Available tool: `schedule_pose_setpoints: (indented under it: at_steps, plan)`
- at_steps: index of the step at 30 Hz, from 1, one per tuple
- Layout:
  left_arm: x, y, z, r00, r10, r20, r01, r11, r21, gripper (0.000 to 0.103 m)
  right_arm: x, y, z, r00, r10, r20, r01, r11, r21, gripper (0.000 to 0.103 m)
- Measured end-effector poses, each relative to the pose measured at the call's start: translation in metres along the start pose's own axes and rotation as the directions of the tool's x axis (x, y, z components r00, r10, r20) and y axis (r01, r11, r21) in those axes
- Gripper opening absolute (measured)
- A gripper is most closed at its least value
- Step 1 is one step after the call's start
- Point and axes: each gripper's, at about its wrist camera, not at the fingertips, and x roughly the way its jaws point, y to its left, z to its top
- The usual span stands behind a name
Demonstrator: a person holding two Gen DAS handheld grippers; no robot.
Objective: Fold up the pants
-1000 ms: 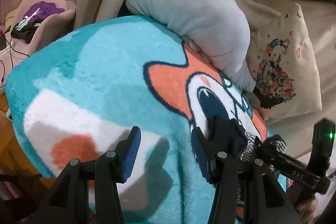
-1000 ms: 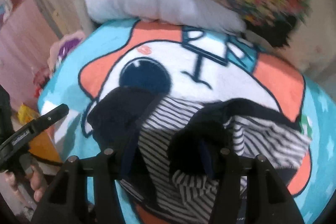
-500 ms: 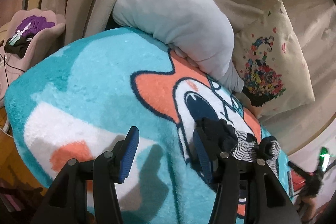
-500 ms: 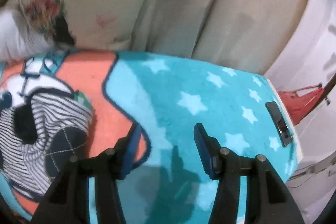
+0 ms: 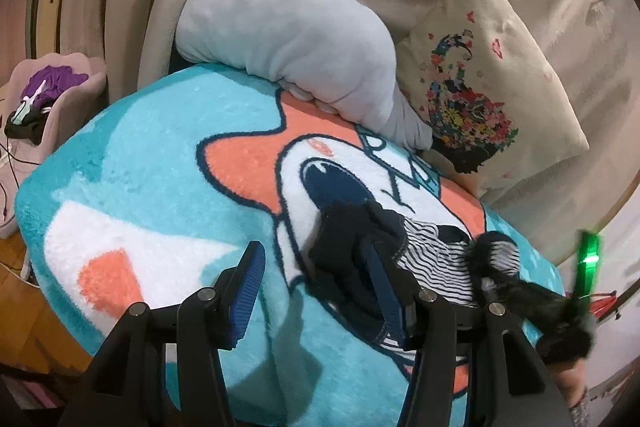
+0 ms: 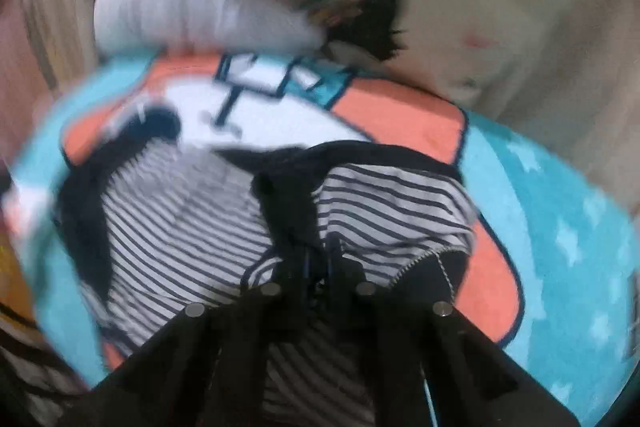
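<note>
One pair of pants (image 6: pixel 192 227), navy-and-white striped with dark navy parts, lies rumpled and bunched on the turquoise cartoon blanket (image 5: pixel 168 155) over the bed, below a grey plush pillow (image 5: pixel 288 27). The right gripper (image 6: pixel 318 267) has its jaws pressed together on a dark fold of the fabric, in a blurred view. The left gripper (image 5: pixel 316 291) hovers with jaws apart at the pants' dark left edge.

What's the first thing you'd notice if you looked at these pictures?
The bright turquoise cartoon blanket with its big orange and white face fills the middle. The striped pants lie bunched on it, and the right gripper is shut on their dark fabric. Behind, a grey plush pillow leans beside a flowered cushion.
</note>
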Motion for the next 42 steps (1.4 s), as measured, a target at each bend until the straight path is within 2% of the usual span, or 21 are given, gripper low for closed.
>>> schedule_pose_setpoints:
  at_steps: [3, 6, 9, 12, 13, 15, 17, 18, 19, 21, 23, 25, 27, 28, 29, 30, 32, 33, 36, 38, 42]
  plan:
    - [0.006, -0.008, 0.0, 1.0, -0.015, -0.014, 0.015, 1.0, 0.003, 0.057, -0.041, -0.041, -0.007, 0.994, -0.059, 0.096, 0.048, 0.992, 0.115, 0.007]
    - [0.017, -0.018, -0.003, 0.998, -0.034, -0.045, 0.035, 0.999, 0.014, 0.057, -0.067, -0.106, -0.027, 0.988, -0.105, 0.115, 0.067, 0.954, 0.293, 0.008]
    - [0.028, -0.028, -0.006, 0.996, -0.04, -0.079, 0.042, 0.999, 0.03, 0.057, -0.067, -0.168, -0.059, 0.986, -0.161, 0.048, 0.123, 0.886, 0.448, 0.009]
    - [0.033, -0.034, -0.007, 0.996, -0.026, -0.09, 0.03, 0.999, 0.039, 0.057, -0.066, -0.213, -0.094, 0.974, -0.221, -0.048, 0.209, 0.795, 0.57, 0.014]
    - [0.034, -0.034, -0.007, 0.996, -0.024, -0.091, 0.027, 0.999, 0.037, 0.057, -0.069, -0.219, -0.1, 0.969, -0.243, -0.051, 0.226, 0.777, 0.588, 0.016]
    - [0.036, -0.038, -0.005, 0.996, -0.018, -0.091, 0.022, 0.999, 0.034, 0.057, -0.084, -0.214, -0.102, 0.971, -0.241, 0.008, 0.192, 0.793, 0.579, 0.017]
    - [0.037, -0.042, -0.005, 0.996, -0.016, -0.09, 0.02, 0.999, 0.039, 0.057, -0.097, -0.191, -0.089, 0.978, -0.174, 0.112, 0.09, 0.845, 0.527, 0.028]
    - [0.037, -0.047, -0.005, 0.996, -0.017, -0.089, 0.021, 0.999, 0.047, 0.057, -0.102, -0.178, -0.08, 0.979, -0.13, 0.157, 0.038, 0.873, 0.485, 0.041]
    - [0.036, -0.05, -0.005, 0.996, -0.016, -0.087, 0.021, 0.998, 0.055, 0.057, -0.103, -0.163, -0.071, 0.978, -0.084, 0.19, -0.007, 0.9, 0.436, 0.045]
    - [0.034, -0.058, -0.007, 0.996, -0.014, -0.084, 0.02, 0.997, 0.077, 0.057, -0.098, -0.127, -0.051, 0.976, 0.023, 0.218, -0.092, 0.946, 0.311, 0.045]
    - [0.033, -0.062, -0.008, 0.996, -0.01, -0.084, 0.018, 0.996, 0.088, 0.057, -0.077, -0.086, -0.037, 0.979, 0.101, 0.179, -0.135, 0.972, 0.193, 0.045]
    - [0.032, -0.062, -0.008, 0.996, -0.006, -0.086, 0.013, 0.996, 0.09, 0.057, -0.054, -0.059, -0.031, 0.983, 0.121, 0.137, -0.136, 0.985, 0.106, 0.045]
    - [0.029, -0.06, -0.007, 0.996, 0.0, -0.084, 0.007, 0.997, 0.082, 0.057, -0.026, -0.035, -0.027, 0.992, 0.097, 0.077, -0.099, 0.995, 0.028, 0.045]
    - [0.028, -0.059, -0.007, 0.997, 0.001, -0.083, 0.005, 0.997, 0.08, 0.057, -0.013, -0.027, -0.025, 0.997, 0.059, 0.054, -0.059, 0.998, 0.0, 0.034]
    - [0.026, -0.057, -0.006, 0.997, 0.004, -0.08, 0.002, 0.997, 0.077, 0.057, -0.004, -0.025, -0.025, 0.999, 0.025, 0.039, -0.024, 1.0, -0.014, 0.017]
    - [0.024, -0.055, -0.005, 0.997, 0.007, -0.074, -0.001, 0.997, 0.078, 0.057, 0.001, -0.028, -0.025, 0.999, 0.03, 0.029, -0.031, 1.0, 0.008, 0.008]
    - [0.022, -0.053, -0.003, 0.998, 0.016, -0.062, -0.011, 0.997, 0.08, 0.057, -0.012, -0.046, -0.026, 0.992, 0.11, 0.061, -0.116, 0.987, 0.11, 0.007]
    - [0.022, -0.05, -0.001, 0.998, 0.022, -0.056, -0.017, 0.997, 0.074, 0.057, -0.022, -0.052, -0.026, 0.99, 0.109, 0.085, -0.119, 0.984, 0.13, 0.007]
    - [0.025, -0.04, 0.002, 0.998, 0.005, -0.065, -0.002, 0.999, 0.036, 0.057, -0.051, -0.083, -0.031, 0.986, 0.087, 0.142, -0.116, 0.97, 0.215, 0.007]
    - [0.027, -0.035, 0.002, 0.997, 0.007, -0.071, -0.006, 1.0, 0.02, 0.057, -0.066, -0.117, -0.039, 0.985, 0.061, 0.159, -0.108, 0.945, 0.308, 0.007]
    - [0.031, -0.027, 0.002, 0.997, 0.009, -0.083, -0.009, 1.0, 0.001, 0.057, -0.073, -0.188, -0.064, 0.992, -0.048, 0.113, -0.013, 0.874, 0.485, 0.008]
